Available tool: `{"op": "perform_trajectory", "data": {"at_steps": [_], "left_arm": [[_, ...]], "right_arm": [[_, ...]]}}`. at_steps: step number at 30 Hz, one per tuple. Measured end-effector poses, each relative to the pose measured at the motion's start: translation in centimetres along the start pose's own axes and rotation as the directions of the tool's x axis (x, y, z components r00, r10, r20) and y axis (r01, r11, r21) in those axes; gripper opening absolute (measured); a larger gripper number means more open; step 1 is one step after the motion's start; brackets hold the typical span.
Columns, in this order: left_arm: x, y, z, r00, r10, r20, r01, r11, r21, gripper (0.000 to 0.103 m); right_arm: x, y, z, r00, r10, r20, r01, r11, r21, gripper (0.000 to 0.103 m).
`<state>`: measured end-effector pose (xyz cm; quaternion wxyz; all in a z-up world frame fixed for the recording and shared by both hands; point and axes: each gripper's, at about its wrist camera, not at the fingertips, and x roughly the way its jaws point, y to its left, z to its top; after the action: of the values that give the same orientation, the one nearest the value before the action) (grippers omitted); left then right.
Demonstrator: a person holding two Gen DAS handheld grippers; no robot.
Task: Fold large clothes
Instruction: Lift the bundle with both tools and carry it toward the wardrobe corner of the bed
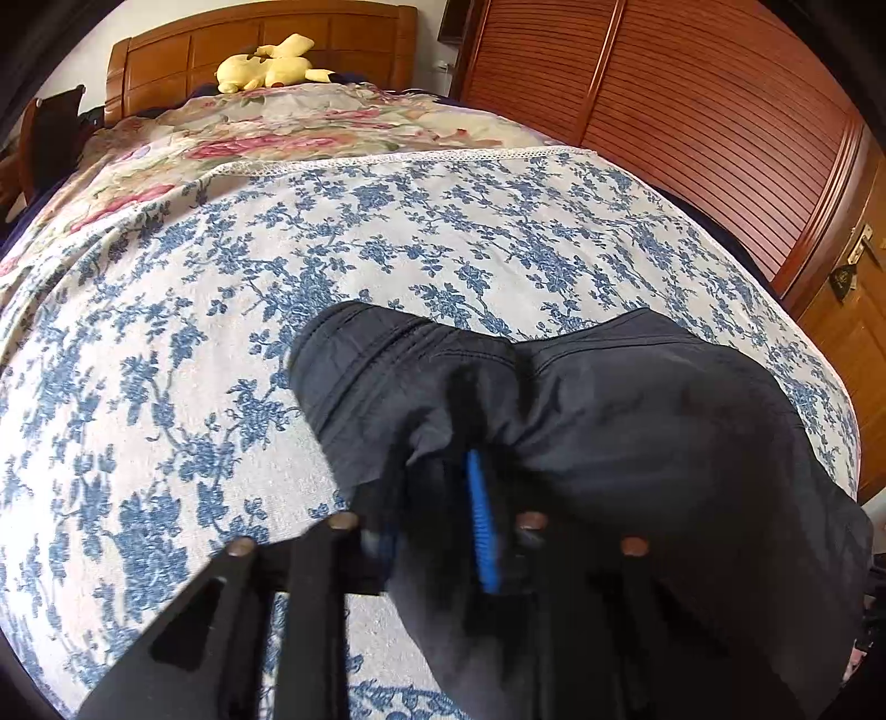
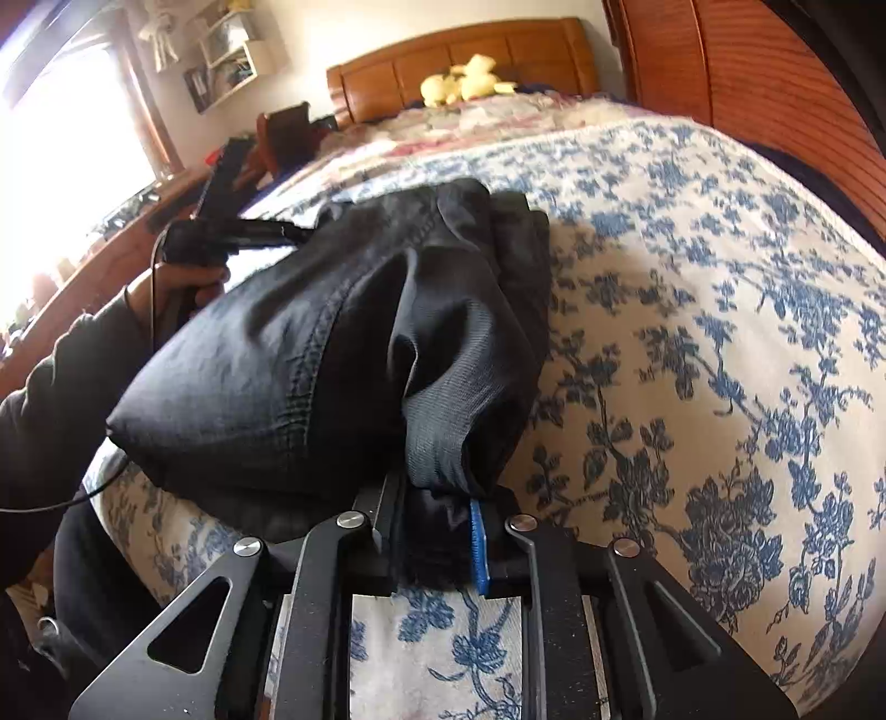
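A black garment [image 1: 626, 410] lies bunched on the blue-flowered bedspread [image 1: 221, 310] and drapes over the near edge. My left gripper [image 1: 443, 459] is shut on its cloth, its fingertips buried in the fabric, one blue pad [image 1: 480, 520] showing. In the right wrist view the same garment [image 2: 310, 343] is held up in a thick fold. My right gripper [image 2: 437, 498] is shut on its near lower edge, a blue pad [image 2: 478, 545] showing. The left gripper [image 2: 221, 221] appears there at the garment's far left, held by a hand.
A yellow plush toy [image 1: 271, 66] lies by the wooden headboard [image 1: 260, 44] on a pink-flowered cover [image 1: 277, 122]. A slatted wooden wardrobe [image 1: 692, 111] stands along the bed's right side. A bright window [image 2: 72, 144] and wall shelves [image 2: 232, 50] are at left.
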<state>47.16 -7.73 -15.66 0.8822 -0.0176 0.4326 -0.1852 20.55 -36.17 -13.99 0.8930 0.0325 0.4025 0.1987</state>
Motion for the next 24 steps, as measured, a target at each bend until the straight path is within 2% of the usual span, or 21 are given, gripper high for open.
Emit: {"op": "perform_trajectory", "data": {"at_steps": [2, 4, 11, 17, 24], "left_arm": [[-1.0, -0.4, 0.1, 0.999, 0.03, 0.013, -0.03, 0.999, 0.011, 0.003], [-2.1, -0.7, 0.3, 0.998, 0.054, 0.035, -0.054, 0.998, 0.015, 0.0], [-7.4, -3.8, 1.1, 0.985, 0.094, 0.144, -0.101, 0.994, 0.038, 0.0], [-9.7, -10.3, 2.5, 0.977, 0.079, 0.197, -0.104, 0.987, 0.119, 0.0], [-7.2, -20.3, 5.3, 0.977, -0.001, 0.214, -0.046, 0.976, 0.214, 0.0]], "right_arm": [[-0.8, 0.2, 0.4, 0.999, 0.013, 0.039, -0.013, 1.0, -0.004, 0.013], [-1.6, 0.1, 0.9, 0.997, 0.035, 0.069, -0.035, 0.999, -0.001, 0.012], [-4.4, 0.0, 2.7, 0.981, 0.072, 0.178, -0.069, 0.997, -0.026, 0.007], [-7.2, -2.2, 3.9, 0.966, 0.04, 0.257, -0.032, 0.999, -0.035, 0.006], [-12.5, -8.5, 4.0, 0.943, -0.076, 0.323, 0.079, 0.997, 0.002, 0.006]]}}
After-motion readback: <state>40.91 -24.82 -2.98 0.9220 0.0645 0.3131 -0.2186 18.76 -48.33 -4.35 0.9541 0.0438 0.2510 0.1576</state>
